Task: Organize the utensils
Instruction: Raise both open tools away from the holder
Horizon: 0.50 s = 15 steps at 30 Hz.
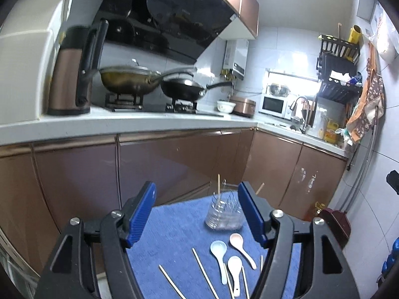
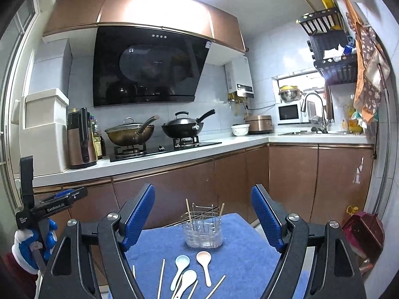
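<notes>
A blue cloth [image 1: 174, 236] [image 2: 239, 256] covers a small table. At its far end stands a clear utensil holder [image 1: 224, 214] [image 2: 203, 231] with a wire frame and two chopsticks upright in it. In front of it lie three ceramic spoons: pale blue [image 1: 218, 249] [image 2: 180, 264], pink [image 1: 238, 241] [image 2: 204, 259] and white [image 1: 235, 266] [image 2: 188, 277]. Several loose wooden chopsticks [image 1: 203, 271] [image 2: 161, 279] lie around them. My left gripper [image 1: 199, 211] is open above the cloth, nothing between its blue pads. My right gripper [image 2: 203, 219] is open too, and empty.
The other hand-held gripper [image 2: 49, 204], in a blue-and-white glove, shows at the left of the right wrist view. Behind the table run brown cabinets [image 1: 162, 164] under a white counter with two woks [image 2: 149, 130], a kettle [image 1: 72, 74] and a sink [image 2: 314, 127]. A red dustpan [image 2: 361, 234] stands at right.
</notes>
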Each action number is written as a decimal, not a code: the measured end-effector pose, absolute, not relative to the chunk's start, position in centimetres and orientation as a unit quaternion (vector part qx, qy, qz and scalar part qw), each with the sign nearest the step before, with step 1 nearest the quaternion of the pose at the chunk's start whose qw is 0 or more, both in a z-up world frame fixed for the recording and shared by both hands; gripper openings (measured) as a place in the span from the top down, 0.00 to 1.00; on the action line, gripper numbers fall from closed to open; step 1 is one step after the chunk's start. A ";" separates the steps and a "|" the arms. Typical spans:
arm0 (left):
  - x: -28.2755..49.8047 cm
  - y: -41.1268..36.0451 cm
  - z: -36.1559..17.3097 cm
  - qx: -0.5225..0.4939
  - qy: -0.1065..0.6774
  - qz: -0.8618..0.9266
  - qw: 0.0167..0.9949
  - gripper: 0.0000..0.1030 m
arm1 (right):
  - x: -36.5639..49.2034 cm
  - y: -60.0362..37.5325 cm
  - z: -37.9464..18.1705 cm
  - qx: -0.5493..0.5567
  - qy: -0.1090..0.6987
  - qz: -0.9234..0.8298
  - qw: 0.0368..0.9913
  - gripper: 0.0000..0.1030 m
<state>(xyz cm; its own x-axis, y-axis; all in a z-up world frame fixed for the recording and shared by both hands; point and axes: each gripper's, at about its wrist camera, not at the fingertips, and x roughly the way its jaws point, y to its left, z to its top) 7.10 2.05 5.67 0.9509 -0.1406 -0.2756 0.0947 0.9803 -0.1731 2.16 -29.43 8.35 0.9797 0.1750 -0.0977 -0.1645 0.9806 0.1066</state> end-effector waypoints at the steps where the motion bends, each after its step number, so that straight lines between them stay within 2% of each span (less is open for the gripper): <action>1: 7.2 2.0 5.4 -0.080 0.148 -0.060 0.984 0.36 | 2.5 -29.7 8.1 0.052 0.057 0.084 0.993 0.24; 4: 8.1 2.0 4.4 -0.085 0.162 -0.065 0.981 0.36 | 3.1 -30.2 7.3 0.060 0.070 0.083 0.992 0.25; 9: 10.6 1.9 2.0 -0.102 0.206 -0.088 0.969 0.36 | 5.4 -30.5 5.4 0.068 0.108 0.091 0.988 0.33; 15: 14.3 1.4 -1.9 -0.116 0.275 -0.123 0.946 0.36 | 8.7 -30.0 2.2 0.070 0.164 0.109 0.978 0.47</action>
